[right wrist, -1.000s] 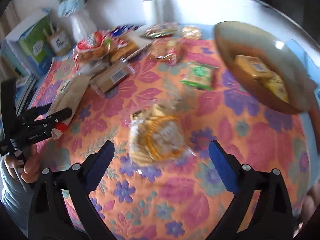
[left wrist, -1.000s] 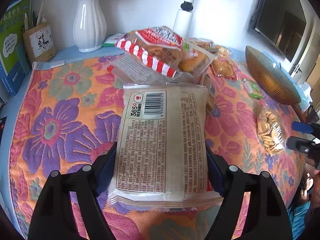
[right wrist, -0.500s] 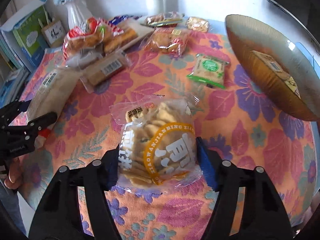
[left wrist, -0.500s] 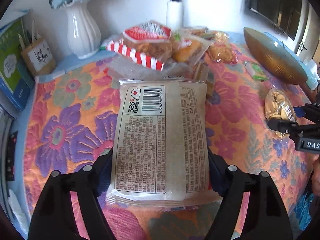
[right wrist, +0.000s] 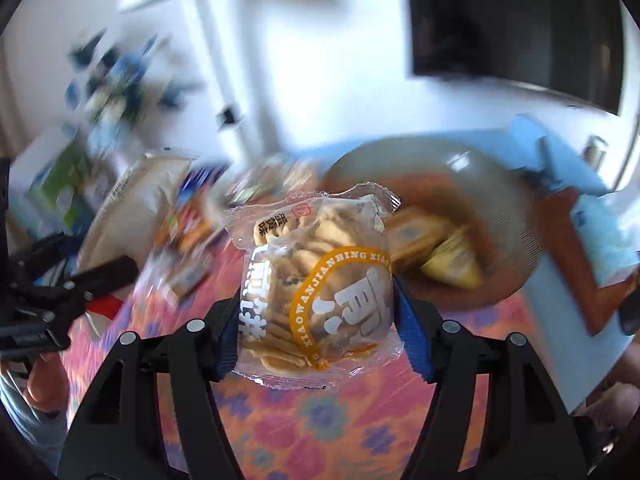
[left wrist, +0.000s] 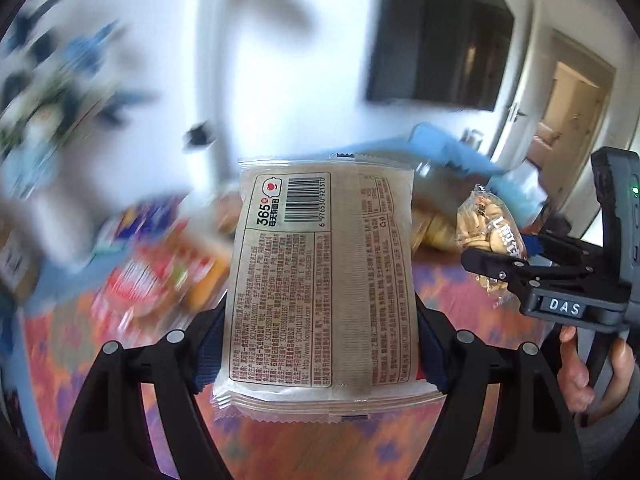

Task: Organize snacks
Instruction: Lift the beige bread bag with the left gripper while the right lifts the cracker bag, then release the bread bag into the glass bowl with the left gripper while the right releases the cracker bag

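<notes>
1. Where the left wrist view looks along its fingers, the left gripper (left wrist: pixel 320 344) is closed on a beige bread packet (left wrist: pixel 322 276), pinned between both blue pads (left wrist: pixel 208 350) with its barcode end farthest from the camera. The packet is held clear above the floral tablecloth (left wrist: pixel 300 444). At the right edge, the right gripper (left wrist: pixel 516 258) carries a clear cracker bag (left wrist: pixel 490 240). The background is blurred.

2. Seen from the right wrist view, the right gripper (right wrist: pixel 314 330) is clamped on the cracker bag (right wrist: pixel 316 280), gripped at both sides and raised off the tablecloth (right wrist: pixel 320 420). Just behind the bag stands a large bowl (right wrist: pixel 492 216) holding yellow packets (right wrist: pixel 440 248). At left, the left gripper (right wrist: pixel 76 280) holds the bread packet (right wrist: pixel 132 208).
</notes>
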`<state>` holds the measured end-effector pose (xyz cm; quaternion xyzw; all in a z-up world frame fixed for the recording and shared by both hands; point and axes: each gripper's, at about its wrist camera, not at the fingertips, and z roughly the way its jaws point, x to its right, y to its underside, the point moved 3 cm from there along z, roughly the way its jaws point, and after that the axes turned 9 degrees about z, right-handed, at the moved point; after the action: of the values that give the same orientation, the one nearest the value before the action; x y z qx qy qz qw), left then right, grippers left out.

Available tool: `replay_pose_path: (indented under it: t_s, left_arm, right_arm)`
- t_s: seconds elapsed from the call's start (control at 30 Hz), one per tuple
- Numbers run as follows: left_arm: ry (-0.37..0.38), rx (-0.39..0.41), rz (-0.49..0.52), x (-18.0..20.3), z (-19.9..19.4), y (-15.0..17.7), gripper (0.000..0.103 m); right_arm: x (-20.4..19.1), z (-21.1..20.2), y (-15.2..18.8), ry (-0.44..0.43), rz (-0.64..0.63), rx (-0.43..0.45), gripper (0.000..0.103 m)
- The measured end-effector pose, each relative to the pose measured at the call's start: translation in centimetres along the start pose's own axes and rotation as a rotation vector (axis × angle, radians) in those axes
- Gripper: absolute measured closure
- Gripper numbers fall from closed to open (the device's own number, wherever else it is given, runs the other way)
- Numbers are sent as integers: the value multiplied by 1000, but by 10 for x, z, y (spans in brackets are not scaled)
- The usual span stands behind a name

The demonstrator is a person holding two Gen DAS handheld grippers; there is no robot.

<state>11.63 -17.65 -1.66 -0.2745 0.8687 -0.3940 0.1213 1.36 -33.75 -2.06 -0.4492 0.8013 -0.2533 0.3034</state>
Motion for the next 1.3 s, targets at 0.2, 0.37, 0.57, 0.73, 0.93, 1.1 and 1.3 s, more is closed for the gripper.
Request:
replay_pose_path:
  t_s: [0.2, 0.37, 0.57, 0.73, 0.93, 1.1, 1.3]
  left_arm:
    - [82, -7, 4, 40, 74, -76, 27]
    - [124, -65, -28, 53, 139, -108, 27]
    - [143, -114, -109, 62, 197, -122, 26]
    - [127, -92, -105, 58, 190, -125, 16]
    - [101, -21, -76, 48, 133, -124, 15]
    - [53, 59, -102, 22, 63, -120, 11]
    - [-17, 164, -157, -21, -25, -109, 10]
  right_arm:
    - [70, 8, -57, 74, 160, 50, 36]
    - [116, 46, -81, 175, 240, 6, 36]
    - [137, 81, -82, 218, 273, -8, 32]
    - [148, 82, -80, 220, 262, -10, 30]
    - [136, 53, -73, 164, 261, 12, 30]
    - [101, 20, -72, 73, 238, 24, 30]
    - [33, -23, -71, -23, 150, 58, 30]
